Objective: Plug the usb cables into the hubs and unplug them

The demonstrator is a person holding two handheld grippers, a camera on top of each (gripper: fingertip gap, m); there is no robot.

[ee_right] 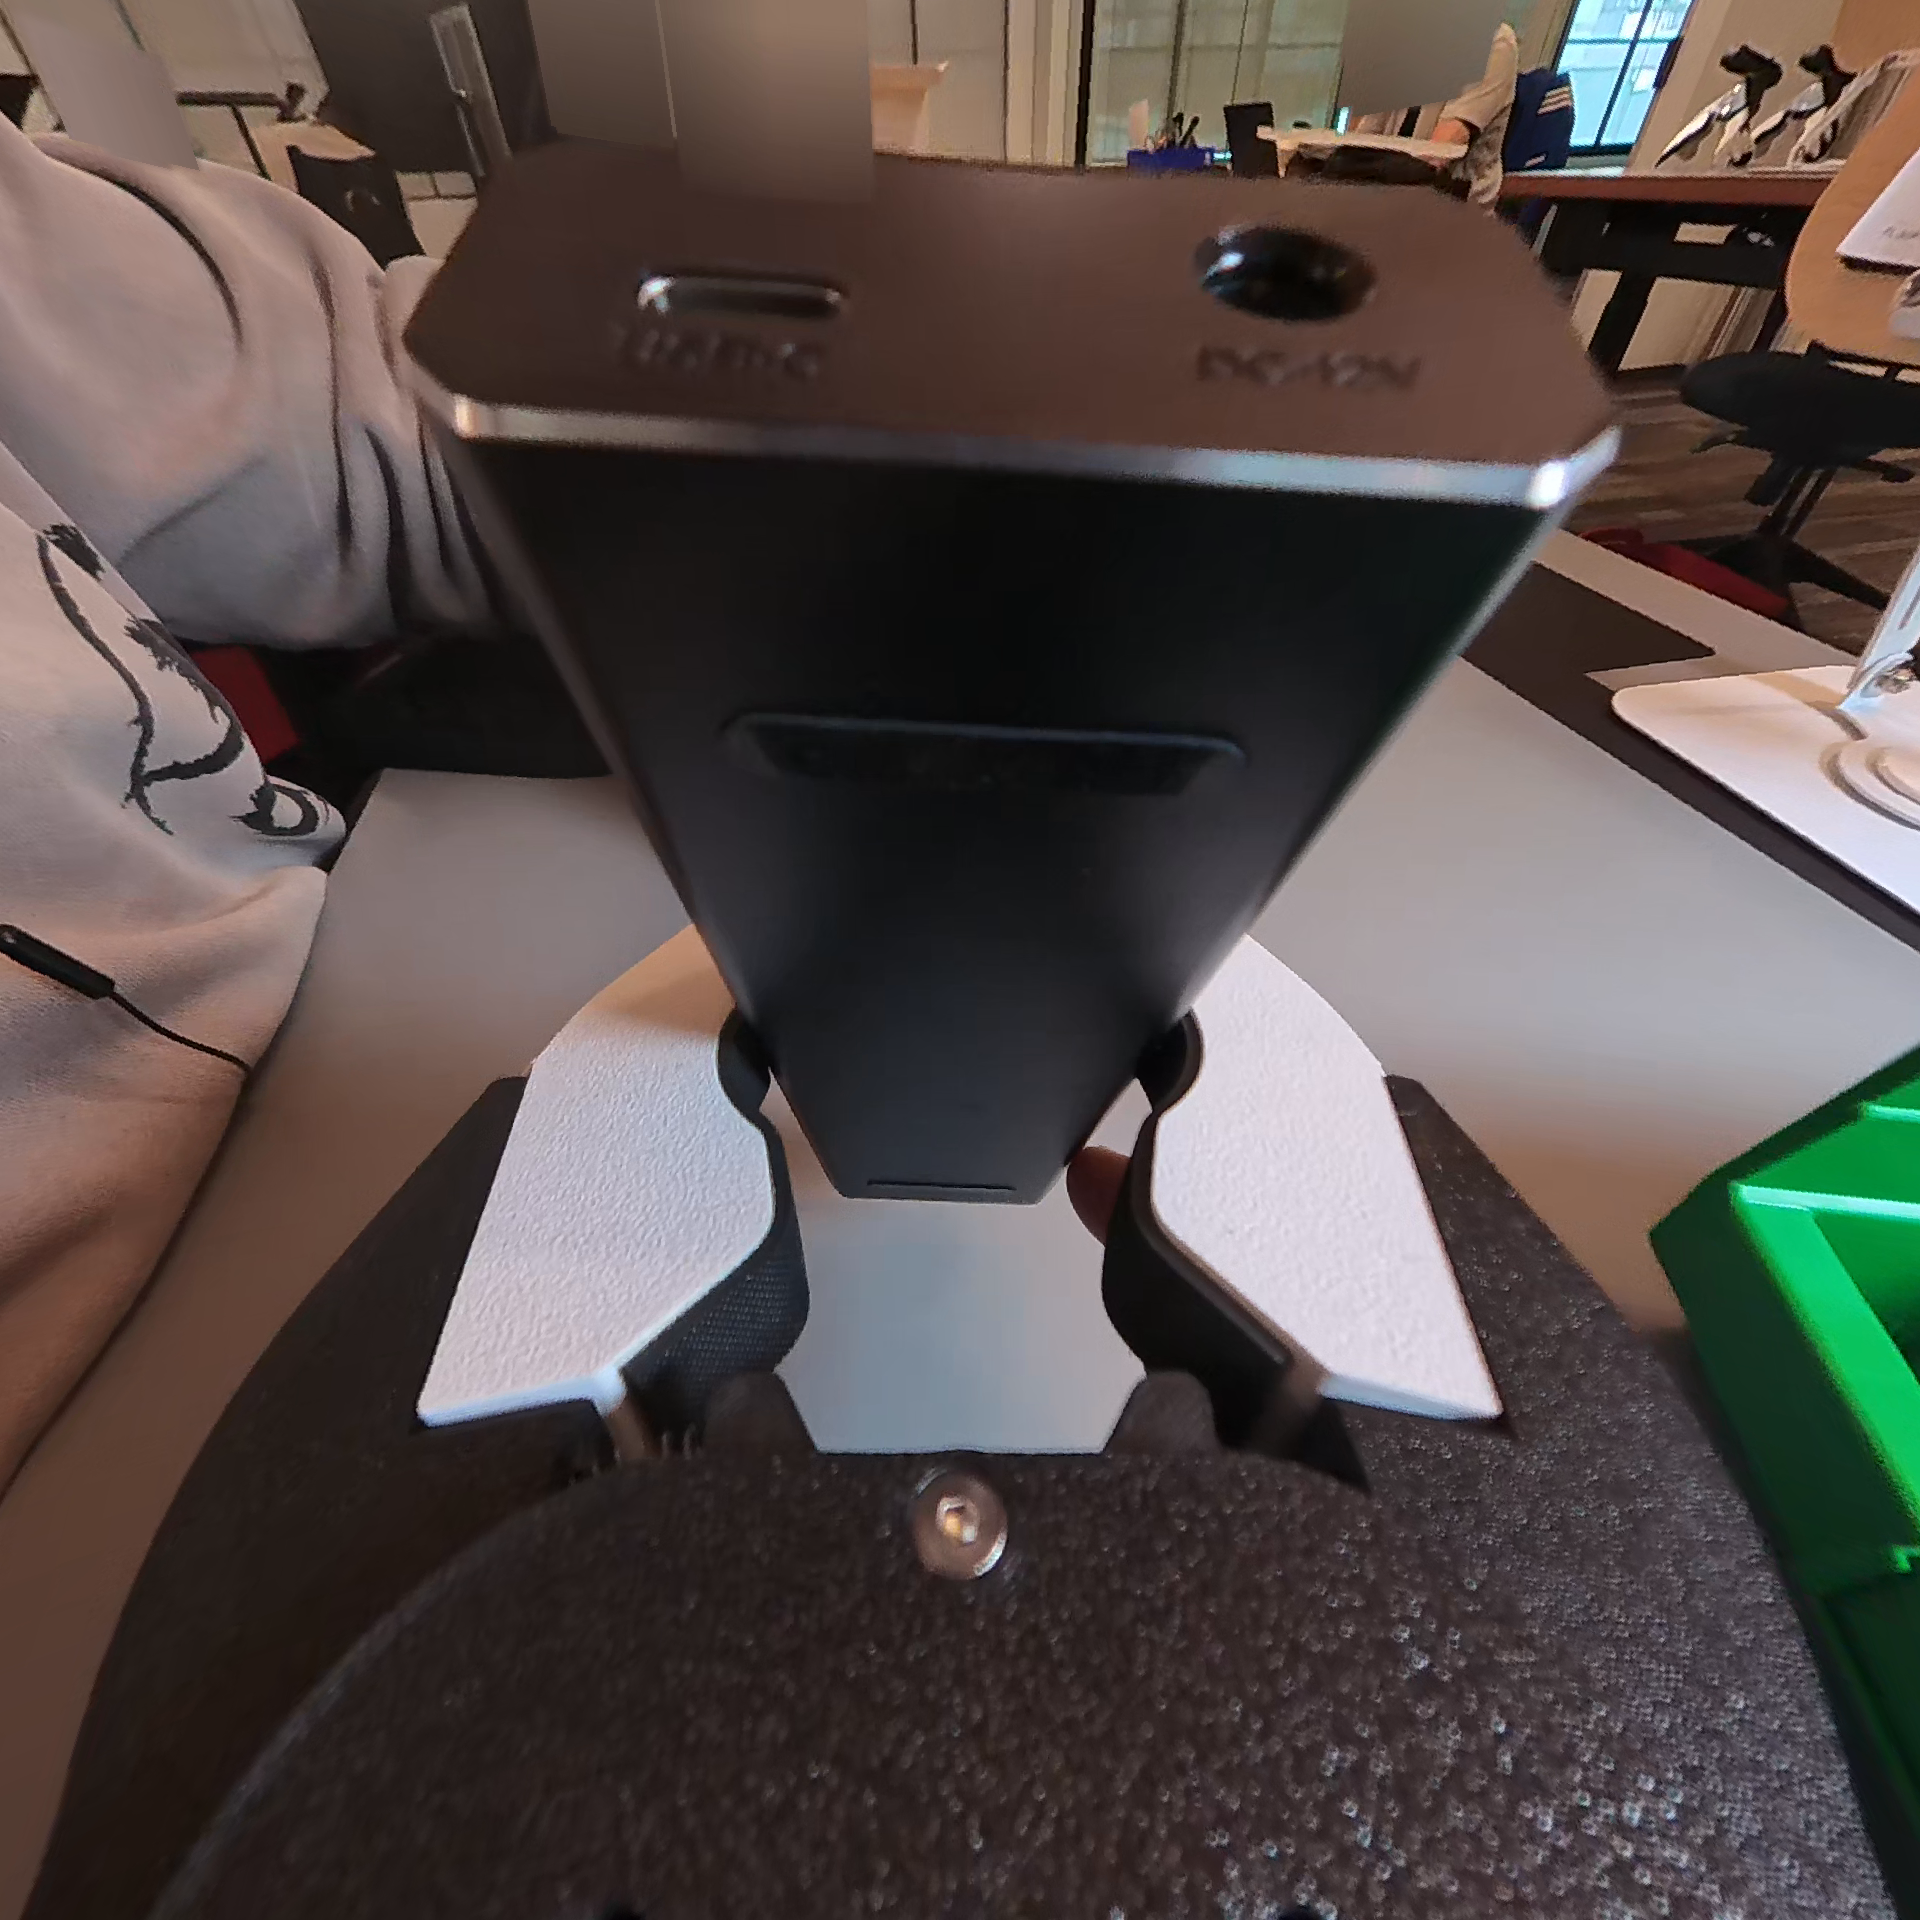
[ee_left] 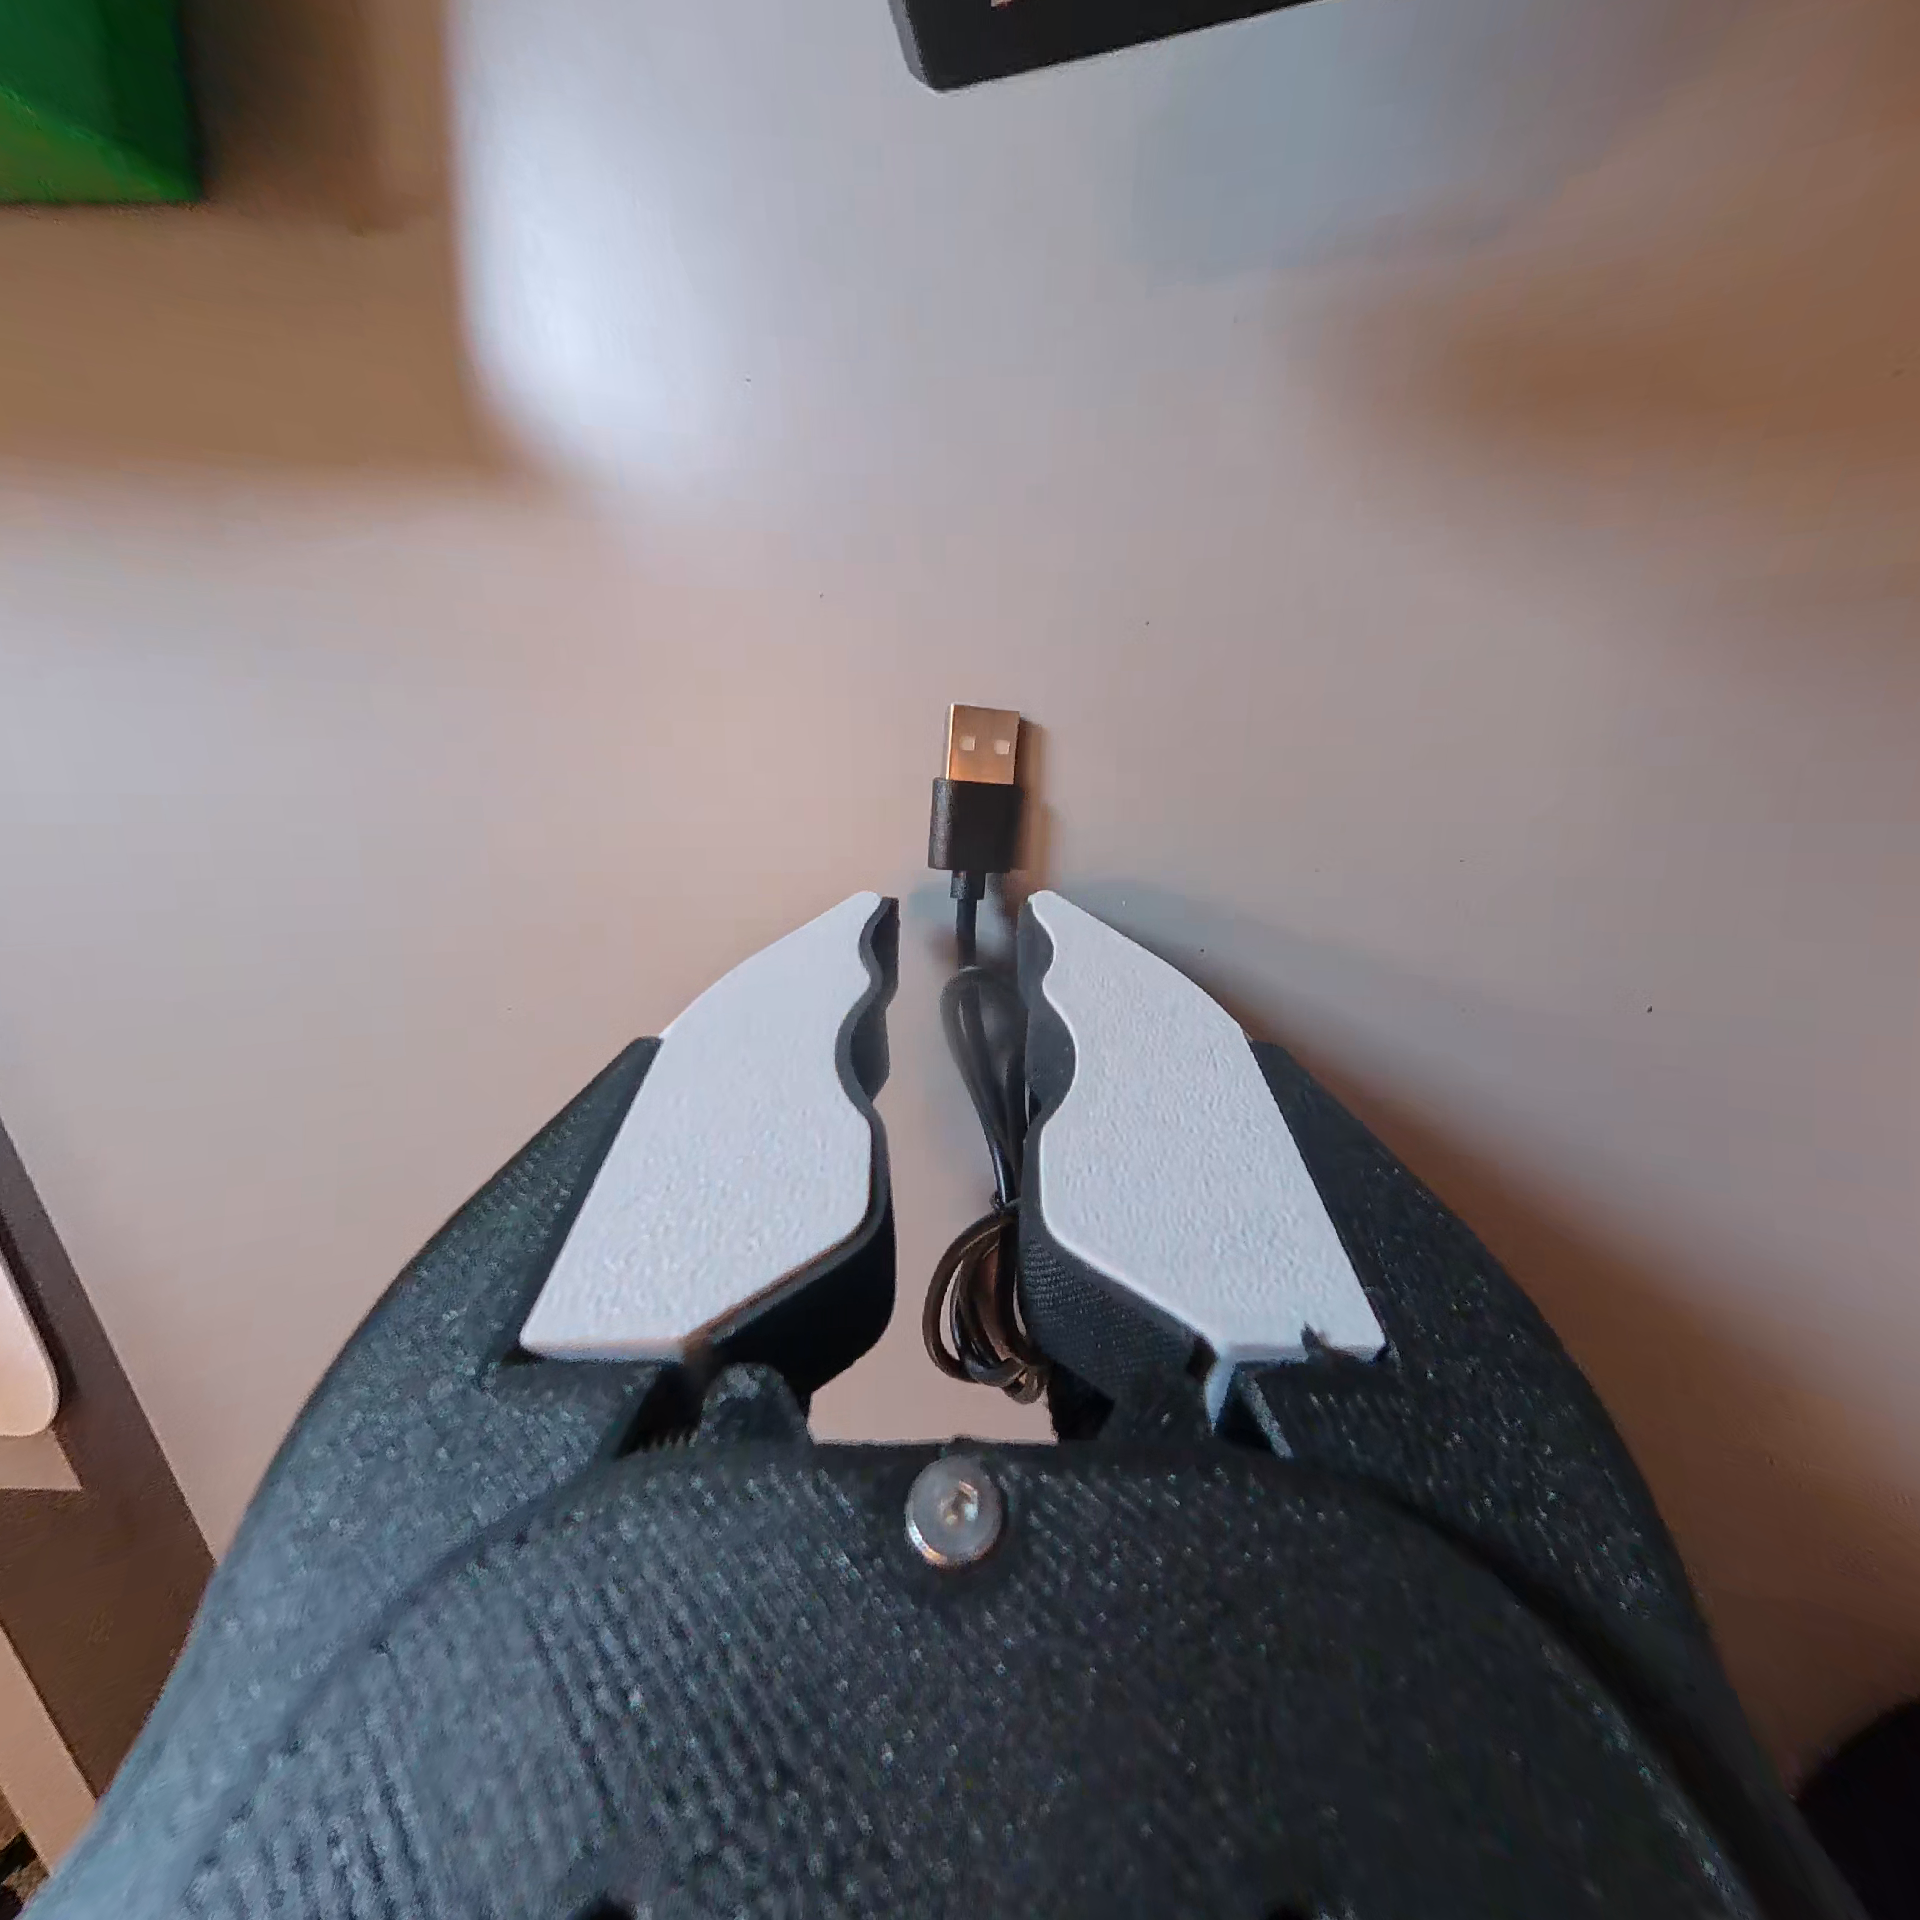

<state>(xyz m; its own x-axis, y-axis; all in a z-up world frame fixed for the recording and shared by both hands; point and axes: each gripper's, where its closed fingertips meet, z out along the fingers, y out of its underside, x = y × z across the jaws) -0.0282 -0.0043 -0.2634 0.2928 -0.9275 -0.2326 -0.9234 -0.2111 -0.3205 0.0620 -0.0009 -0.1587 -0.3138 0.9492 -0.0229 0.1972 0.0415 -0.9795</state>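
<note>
usb plug (ee_left: 982,795) beyond left tool (ee_left: 958,914)

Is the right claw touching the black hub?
Touching. The right wrist view shows the right claw closed on the black hub's narrow end, both fingers pressing its sides.

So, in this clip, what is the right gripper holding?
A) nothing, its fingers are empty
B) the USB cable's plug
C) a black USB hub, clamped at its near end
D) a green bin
C: in the right wrist view the right gripper has its fingers closed against both sides of the black hub, which stands up away from the camera.
</note>
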